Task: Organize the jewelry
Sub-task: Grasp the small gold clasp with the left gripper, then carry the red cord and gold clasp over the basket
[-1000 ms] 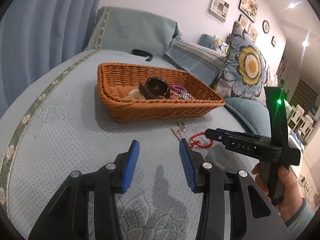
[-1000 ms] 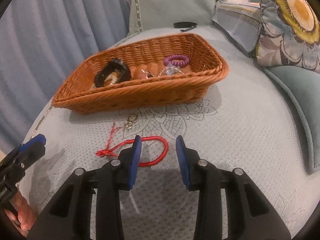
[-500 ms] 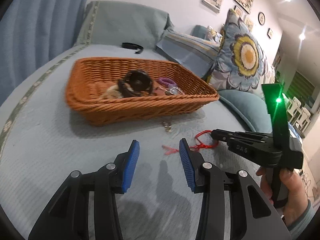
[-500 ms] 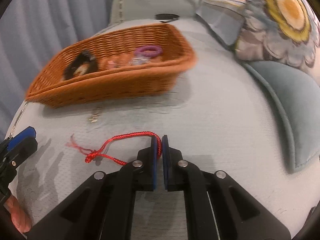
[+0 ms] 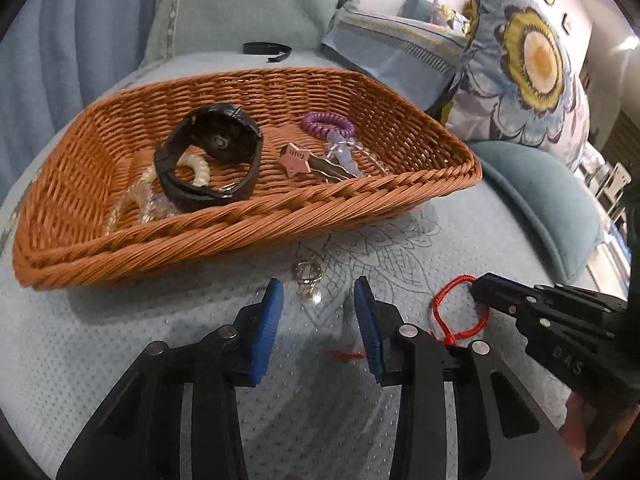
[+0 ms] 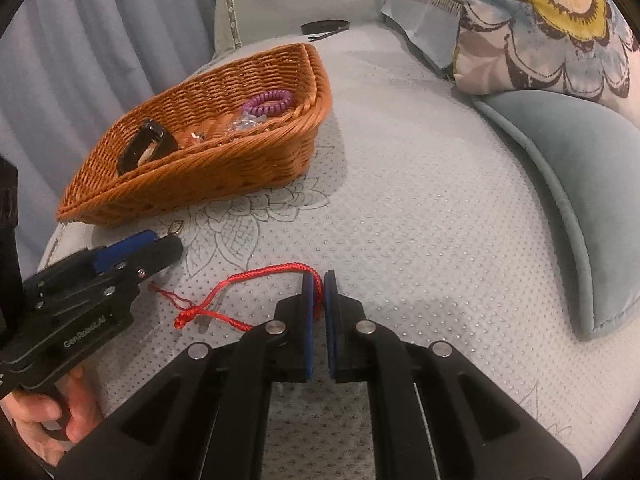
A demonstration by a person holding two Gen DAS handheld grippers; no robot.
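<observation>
Basket: a brown wicker basket [image 5: 240,248] sits on the bed, long side toward the grippers.
Basket contents: a black watch [image 5: 212,156] propped over a cream coil bracelet [image 5: 196,170]; a purple spiral hair tie [image 5: 326,122]; a pink star hair clip [image 5: 296,158]; clear beads [image 5: 360,152].
Task item: a red braided cord bracelet [image 6: 256,276], knotted, with frayed loose ends, lies on the bedspread in front of the basket, outside it.
Right gripper [image 6: 319,292]: blue pads clenched on the far loop of the red cord bracelet.
Left gripper [image 5: 318,308]: jaws spread apart, holding nothing, hovering over a small gold clasp [image 5: 306,274] just beside the basket's near wall.
Surface: pale blue quilted bedspread [image 6: 420,208] with a stitched flower motif.
Room: blue curtain [image 6: 100,32] at left; floral pillow [image 6: 552,20] and teal cushion [image 6: 580,184] at right; a black band [image 6: 324,26] near the headboard pillow.
</observation>
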